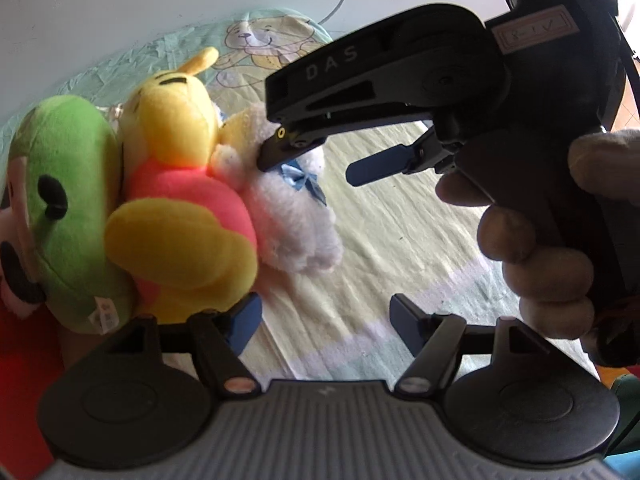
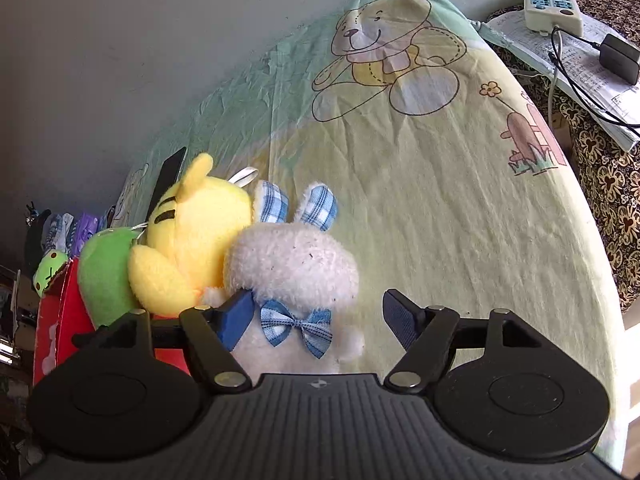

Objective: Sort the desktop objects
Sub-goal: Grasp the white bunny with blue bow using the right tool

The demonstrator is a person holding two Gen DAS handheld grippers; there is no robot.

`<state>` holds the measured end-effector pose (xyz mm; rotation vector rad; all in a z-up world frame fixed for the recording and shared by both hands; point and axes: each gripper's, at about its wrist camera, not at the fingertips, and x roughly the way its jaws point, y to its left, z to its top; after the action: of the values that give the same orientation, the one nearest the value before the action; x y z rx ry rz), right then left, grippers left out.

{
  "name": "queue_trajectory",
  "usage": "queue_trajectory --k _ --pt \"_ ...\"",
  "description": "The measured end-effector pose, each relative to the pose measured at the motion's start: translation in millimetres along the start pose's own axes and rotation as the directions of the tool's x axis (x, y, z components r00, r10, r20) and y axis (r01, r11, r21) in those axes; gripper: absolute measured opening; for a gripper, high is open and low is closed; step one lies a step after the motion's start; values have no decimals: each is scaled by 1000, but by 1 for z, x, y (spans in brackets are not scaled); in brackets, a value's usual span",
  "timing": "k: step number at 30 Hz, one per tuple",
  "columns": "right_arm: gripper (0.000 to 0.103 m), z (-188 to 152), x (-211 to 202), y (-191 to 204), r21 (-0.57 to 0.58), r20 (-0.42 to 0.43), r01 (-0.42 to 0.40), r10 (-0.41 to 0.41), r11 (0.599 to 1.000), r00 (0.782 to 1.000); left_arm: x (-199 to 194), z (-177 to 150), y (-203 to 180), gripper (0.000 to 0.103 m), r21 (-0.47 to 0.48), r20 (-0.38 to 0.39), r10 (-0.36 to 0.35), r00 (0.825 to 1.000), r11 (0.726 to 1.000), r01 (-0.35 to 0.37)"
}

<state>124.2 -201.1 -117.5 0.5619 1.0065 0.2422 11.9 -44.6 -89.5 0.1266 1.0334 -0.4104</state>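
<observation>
The wide-open right gripper is placed around the fluffy white plush rabbit; the left gripper is held open, empty.

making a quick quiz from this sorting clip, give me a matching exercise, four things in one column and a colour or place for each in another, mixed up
Things:
1. white rabbit plush
2. yellow bear plush
3. green plush
4. power strip

Descriptions:
A. red shirt
B. on papers beyond the sheet's far right edge
C. blue checked bow and ears
D. leftmost of the three plush toys in a row, next to a red box

Pairs: 1-C, 2-A, 3-D, 4-B
</observation>
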Motion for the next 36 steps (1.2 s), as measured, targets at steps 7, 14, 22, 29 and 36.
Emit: queue_trajectory --k 7,14,22,29,36 --pt "74 3 15 -12 56 -36 -113 115 992 993 9 5 10 73 -43 -22 -15 1000 999 14" --pt "53 -9 -4 -24 83 -46 -196 200 977 979 4 2 2 73 -6 -25 -43 999 999 43" --pt "52 -27 -40 -39 67 -60 -133 137 989 989 -11 -8 -22 77 61 -15 -134 991 989 135" --pt "57 -52 -58 -43 45 -89 -93 96 995 991 9 -9 -26 77 38 -70 -205 976 977 208" --pt "68 -41 -61 -50 100 -12 -72 73 992 997 21 11 -23 77 50 -57 -135 989 989 138"
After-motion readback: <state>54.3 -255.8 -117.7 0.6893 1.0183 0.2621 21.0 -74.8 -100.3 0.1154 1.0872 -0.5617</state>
